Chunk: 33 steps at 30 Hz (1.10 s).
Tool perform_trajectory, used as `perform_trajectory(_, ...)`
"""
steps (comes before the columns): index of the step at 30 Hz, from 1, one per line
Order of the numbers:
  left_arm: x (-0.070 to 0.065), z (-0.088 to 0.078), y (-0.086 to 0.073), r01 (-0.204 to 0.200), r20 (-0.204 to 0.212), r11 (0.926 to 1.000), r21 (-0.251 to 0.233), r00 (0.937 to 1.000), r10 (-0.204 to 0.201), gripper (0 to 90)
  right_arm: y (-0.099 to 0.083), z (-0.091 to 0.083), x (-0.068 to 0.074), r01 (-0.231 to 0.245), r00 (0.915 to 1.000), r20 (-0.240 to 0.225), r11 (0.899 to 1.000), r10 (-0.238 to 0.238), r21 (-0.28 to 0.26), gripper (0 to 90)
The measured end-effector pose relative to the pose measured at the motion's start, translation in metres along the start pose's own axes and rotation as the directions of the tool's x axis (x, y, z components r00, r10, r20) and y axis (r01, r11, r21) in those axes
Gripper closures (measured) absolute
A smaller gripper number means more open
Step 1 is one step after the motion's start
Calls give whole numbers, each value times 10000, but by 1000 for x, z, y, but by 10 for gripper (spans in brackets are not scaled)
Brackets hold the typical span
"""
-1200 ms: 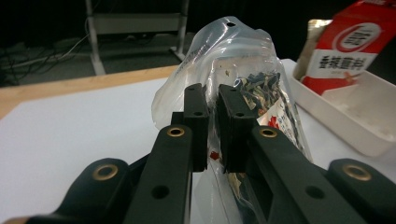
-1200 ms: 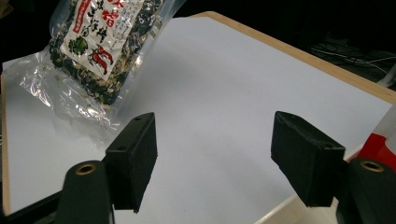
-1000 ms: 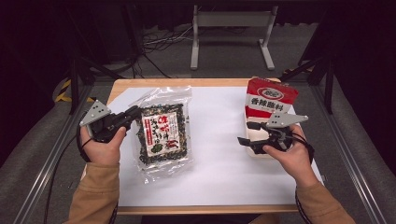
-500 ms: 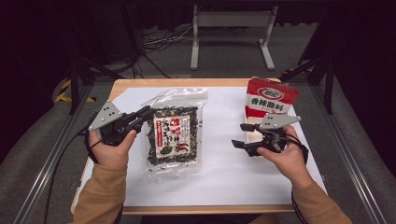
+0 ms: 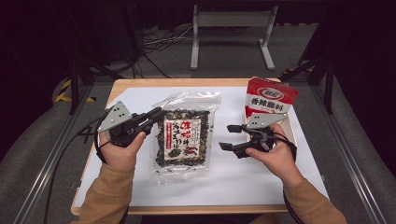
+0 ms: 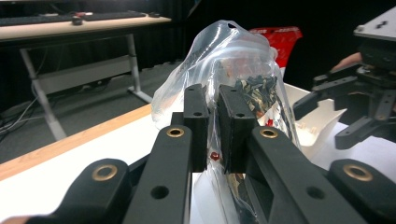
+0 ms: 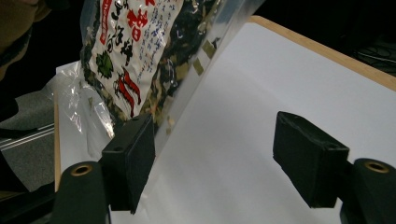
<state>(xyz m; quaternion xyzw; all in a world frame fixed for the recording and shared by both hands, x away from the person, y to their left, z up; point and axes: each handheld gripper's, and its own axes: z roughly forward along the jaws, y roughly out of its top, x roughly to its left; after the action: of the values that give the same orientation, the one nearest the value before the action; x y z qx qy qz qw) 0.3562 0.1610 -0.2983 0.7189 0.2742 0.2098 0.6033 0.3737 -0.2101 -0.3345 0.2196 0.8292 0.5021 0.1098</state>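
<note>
A clear bag of dark dried greens with a red-and-white label lies in the middle of the white sheet. My left gripper is shut on the bag's left edge and holds that side tilted up off the sheet. In the left gripper view, the clear film is pinched between the black pads. My right gripper stands open just right of the bag, pointing at it with nothing between its jaws. In the right gripper view, the bag rises beyond the left pad.
A red snack bag stands in a white tray at the table's right edge, behind my right hand. The wooden table edge runs along the back. Dark floor, cables and a metal desk frame lie beyond.
My left gripper has moved right and slightly up with the bag's edge, tipping and shifting the bag rightward. My right gripper has moved left, away from the tray and closer to the bag.
</note>
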Motion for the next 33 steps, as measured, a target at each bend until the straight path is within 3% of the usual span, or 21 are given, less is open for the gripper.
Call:
perform_trajectory(11,-11,12,3,-197,733,9998,-87,9971,203,823,7,12,7,-13,9984,-566,10000,12,-25,290)
perform_trajectory(23,-20,22,1,-238,1018,9996,-179,9945,255,821,7,21,8,-118,9945,-1041,9999,122,48,294)
perform_trajectory(30,-21,22,1,-182,1254,9992,-347,9919,224,821,8,28,10,-146,9896,-1433,9999,153,57,346)
perform_trajectory(33,-21,23,1,-231,1251,9993,-290,9918,266,820,9,29,11,-108,9866,-1628,9997,141,207,417)
